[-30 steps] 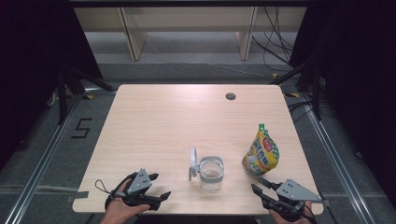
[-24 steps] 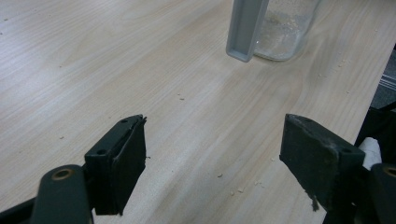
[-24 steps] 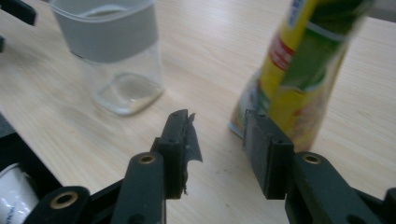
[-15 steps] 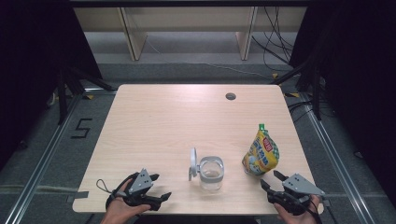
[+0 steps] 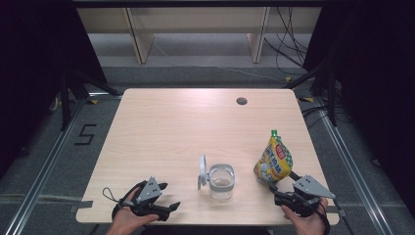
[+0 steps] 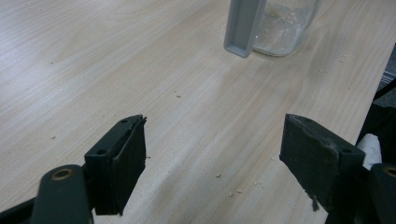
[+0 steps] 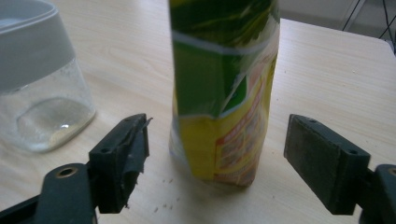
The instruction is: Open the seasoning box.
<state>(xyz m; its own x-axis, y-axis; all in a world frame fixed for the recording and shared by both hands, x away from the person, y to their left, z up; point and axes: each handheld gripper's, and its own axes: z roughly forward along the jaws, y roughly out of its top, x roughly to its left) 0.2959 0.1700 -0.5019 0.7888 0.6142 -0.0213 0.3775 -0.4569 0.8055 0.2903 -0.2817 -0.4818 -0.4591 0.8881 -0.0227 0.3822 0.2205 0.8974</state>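
At worktop (image 5: 161, 127) front-right, right claw (image 7: 215, 154) jaws just opened, astride upright snack pouch (image 7: 224, 88), not touching; looks light, crinkly, soft — grip low-mid; left claw (image 6: 210, 158) released.

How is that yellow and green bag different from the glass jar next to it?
The bag is opaque, printed yellow and green; the jar is clear glass with a grey collar. The bag stands taller and narrower; the jar is squat. The bag looks full, while the jar holds little beyond crumbs, its grey lid swung open. Both stand upright on the table.
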